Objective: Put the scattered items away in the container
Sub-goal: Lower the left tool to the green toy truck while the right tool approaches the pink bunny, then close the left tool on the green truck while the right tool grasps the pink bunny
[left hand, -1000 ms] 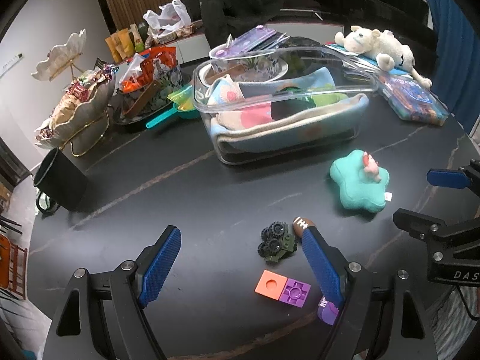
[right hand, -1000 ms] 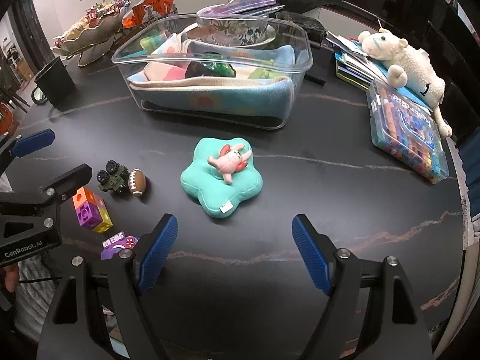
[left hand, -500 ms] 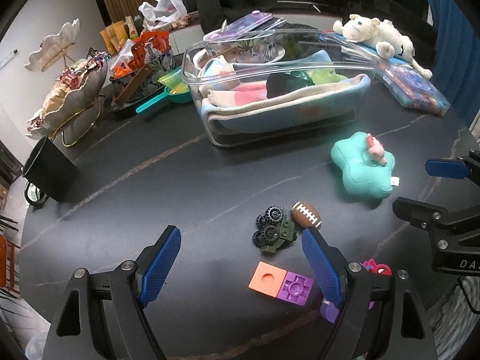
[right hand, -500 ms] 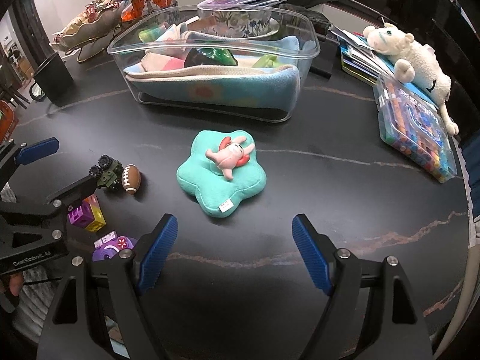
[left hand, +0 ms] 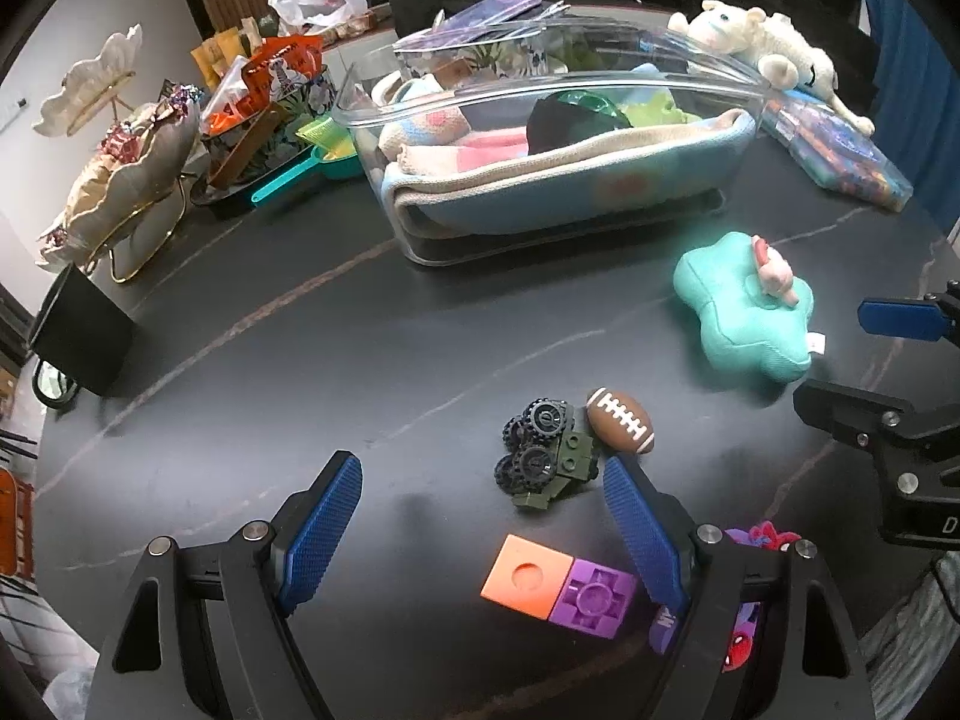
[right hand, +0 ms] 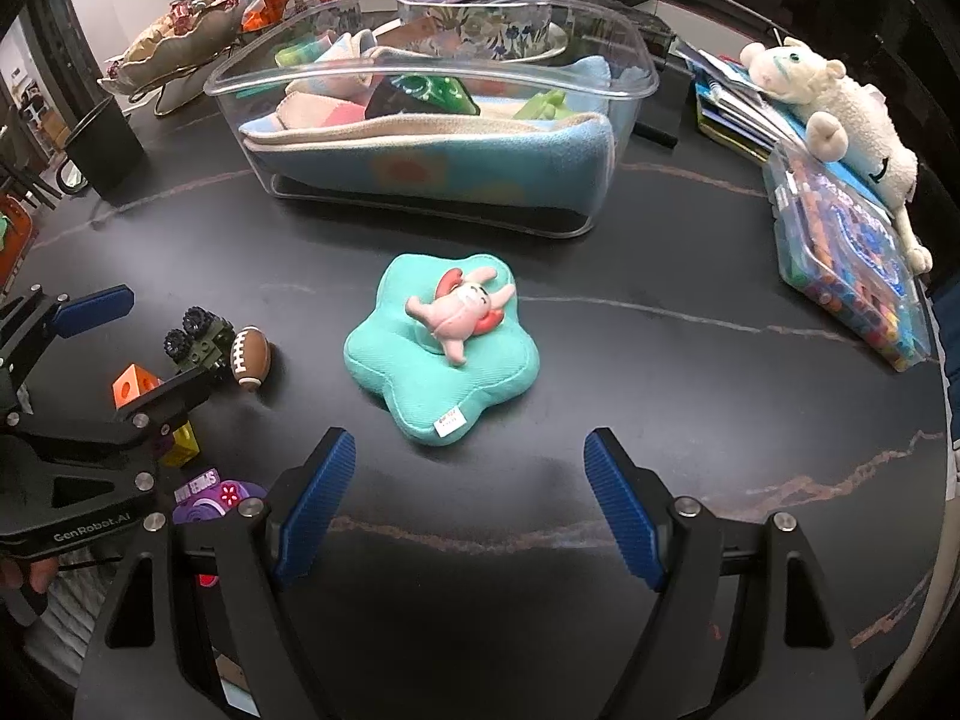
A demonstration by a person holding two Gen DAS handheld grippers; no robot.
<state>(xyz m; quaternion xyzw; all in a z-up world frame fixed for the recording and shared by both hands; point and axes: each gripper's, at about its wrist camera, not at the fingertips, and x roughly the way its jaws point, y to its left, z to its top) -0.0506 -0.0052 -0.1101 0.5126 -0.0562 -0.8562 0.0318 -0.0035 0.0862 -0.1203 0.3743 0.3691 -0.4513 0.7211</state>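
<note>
The clear plastic tub holds a folded pastel blanket with green and black toys on it; bare black marble table lies between the tub and the teal star-shaped cushion; the small brown toy football, long axis slanting, touches the dark green wheeled brick car; the left gripper and the right gripper both gape wide, holding nothing.

Reads "GenRobot.AI" in pale letters on the black body of the left gripper — elsewhere only a "D" on the right gripper at the frame edge, and print too small to read on the white tag of the teal star cushion.
</note>
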